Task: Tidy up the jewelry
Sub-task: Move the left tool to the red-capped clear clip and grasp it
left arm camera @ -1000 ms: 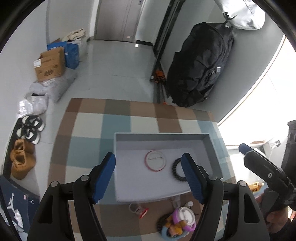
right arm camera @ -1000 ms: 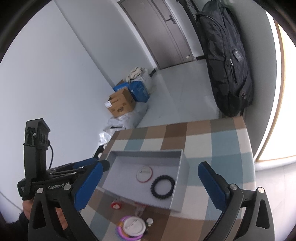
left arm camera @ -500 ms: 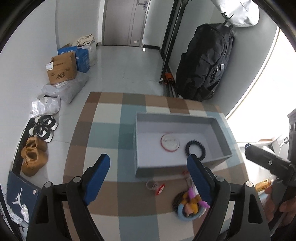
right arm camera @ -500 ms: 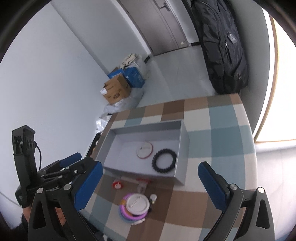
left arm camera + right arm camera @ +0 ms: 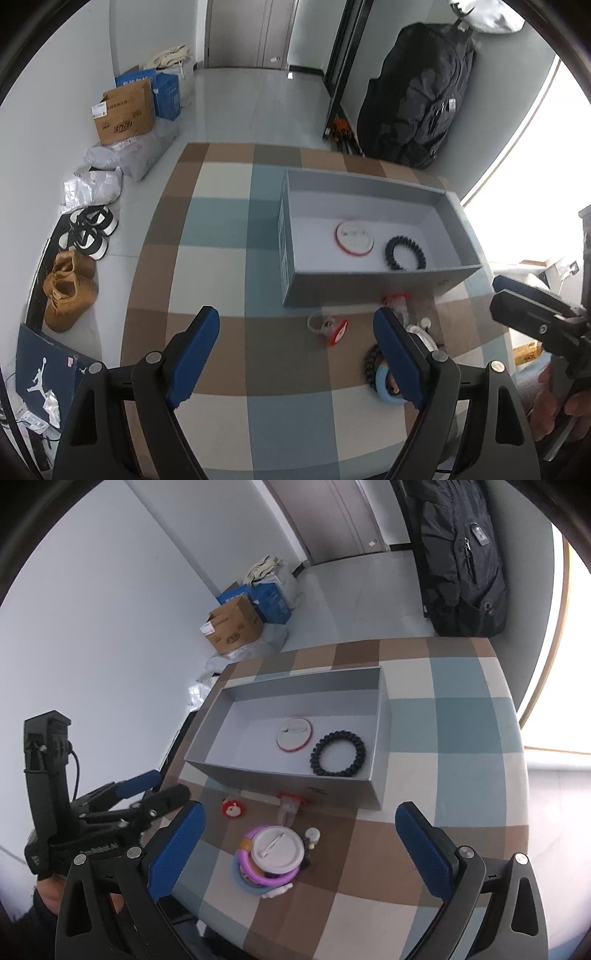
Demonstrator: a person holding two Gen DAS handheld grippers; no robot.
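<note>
Grey box (image 5: 295,786) holds black bracelet (image 5: 338,753); left gripper (image 5: 295,354) and right gripper (image 5: 299,845) gape empty.

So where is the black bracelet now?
The black bracelet lies inside the grey box, at its right end in the right wrist view, just beside the white badge.

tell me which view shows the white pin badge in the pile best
The right wrist view: the white pin badge lies in full sight, pin side up, on the stacked rings. In the left wrist view the left gripper's finger covers nearly all of it.
</note>
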